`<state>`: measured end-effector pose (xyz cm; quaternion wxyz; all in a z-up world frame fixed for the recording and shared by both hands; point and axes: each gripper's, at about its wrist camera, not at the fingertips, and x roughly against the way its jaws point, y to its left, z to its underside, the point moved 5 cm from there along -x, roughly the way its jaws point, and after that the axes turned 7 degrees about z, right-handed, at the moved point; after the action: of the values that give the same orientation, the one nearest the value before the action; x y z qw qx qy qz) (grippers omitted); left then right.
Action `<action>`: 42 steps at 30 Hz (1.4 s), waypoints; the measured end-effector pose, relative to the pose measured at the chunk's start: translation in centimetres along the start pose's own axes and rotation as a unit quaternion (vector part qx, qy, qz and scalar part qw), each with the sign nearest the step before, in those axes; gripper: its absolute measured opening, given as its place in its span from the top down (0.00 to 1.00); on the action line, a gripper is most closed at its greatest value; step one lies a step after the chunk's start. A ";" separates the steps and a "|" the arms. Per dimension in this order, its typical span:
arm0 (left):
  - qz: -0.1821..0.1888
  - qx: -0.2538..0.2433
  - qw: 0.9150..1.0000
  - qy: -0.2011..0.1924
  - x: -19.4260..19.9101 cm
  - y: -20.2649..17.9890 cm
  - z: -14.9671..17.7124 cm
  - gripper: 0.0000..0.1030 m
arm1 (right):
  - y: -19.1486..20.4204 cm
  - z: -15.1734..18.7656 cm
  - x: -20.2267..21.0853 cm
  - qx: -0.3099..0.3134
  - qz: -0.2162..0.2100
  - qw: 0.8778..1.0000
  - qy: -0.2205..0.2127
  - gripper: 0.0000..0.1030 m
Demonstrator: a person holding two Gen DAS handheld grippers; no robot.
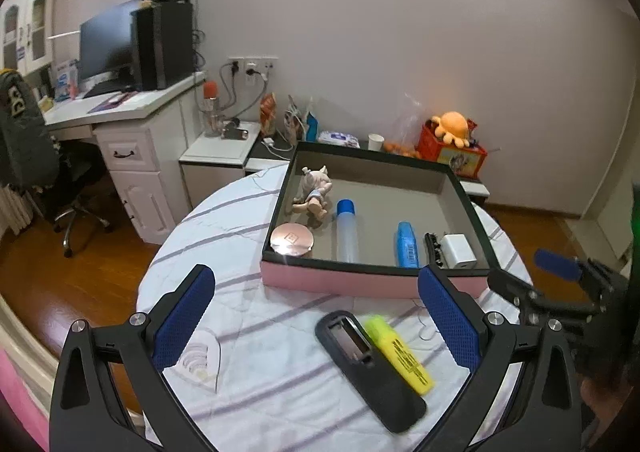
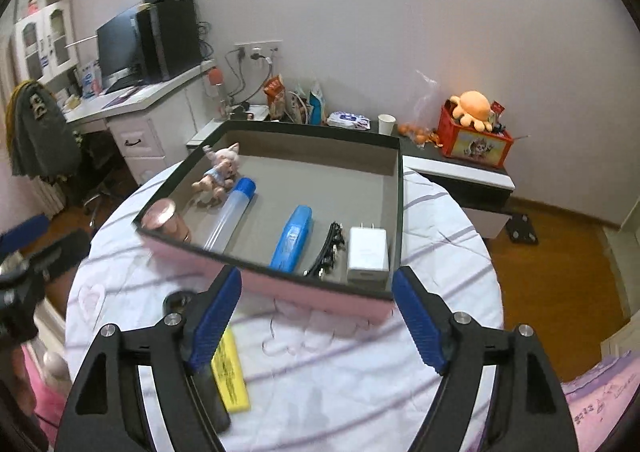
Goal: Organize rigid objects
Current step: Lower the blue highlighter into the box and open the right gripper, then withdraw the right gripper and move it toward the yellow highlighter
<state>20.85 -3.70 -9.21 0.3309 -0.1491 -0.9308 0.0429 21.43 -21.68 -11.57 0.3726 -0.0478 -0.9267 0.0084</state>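
My left claw hangs with its jaws apart over the black case and yellow highlighter lying on the table. Ahead, the pink box holds the doll, tube, stapler and charger. My right claw gapes wide, gripping nothing.

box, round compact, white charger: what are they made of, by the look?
Box: probably cardboard; matte pink outside, grey inside, thin dark rim, flat folded walls.
Round compact: rose-gold lid with a soft sheen and a glint at the edge; metal or metallised plastic, can't tell.
White charger: smooth, glossy moulded plastic with two metal prongs.
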 end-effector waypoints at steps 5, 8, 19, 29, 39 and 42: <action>-0.003 -0.011 1.000 -0.005 2.0 -1.7 0.8 0.00 | -0.2 1.4 2.5 0.009 -0.021 0.999 -0.022 0.23; -0.010 -0.024 1.000 -0.007 3.0 -2.8 1.4 0.00 | -0.5 2.3 3.8 0.009 -0.027 0.999 -0.031 0.23; -0.028 -0.072 0.997 -0.029 6.1 -6.3 1.7 0.00 | -2.1 3.4 7.7 -0.001 -0.041 0.997 -0.071 0.22; -0.033 -0.095 0.994 -0.043 7.2 -8.2 1.4 0.00 | -3.2 3.7 9.6 -0.009 -0.042 0.995 -0.090 0.22; -0.055 -0.090 0.994 0.027 2.8 -7.1 5.0 0.00 | -4.6 5.1 7.5 -0.023 -0.041 0.997 -0.066 0.22; -0.062 -0.091 0.992 0.061 0.6 -6.6 6.9 0.00 | -4.7 5.9 5.9 -0.025 -0.044 0.997 -0.050 0.22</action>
<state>14.46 -9.65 -13.02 0.3742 -0.1229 -0.9164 -0.0713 12.70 -25.71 -11.51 0.3246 -0.0154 -0.9453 -0.0293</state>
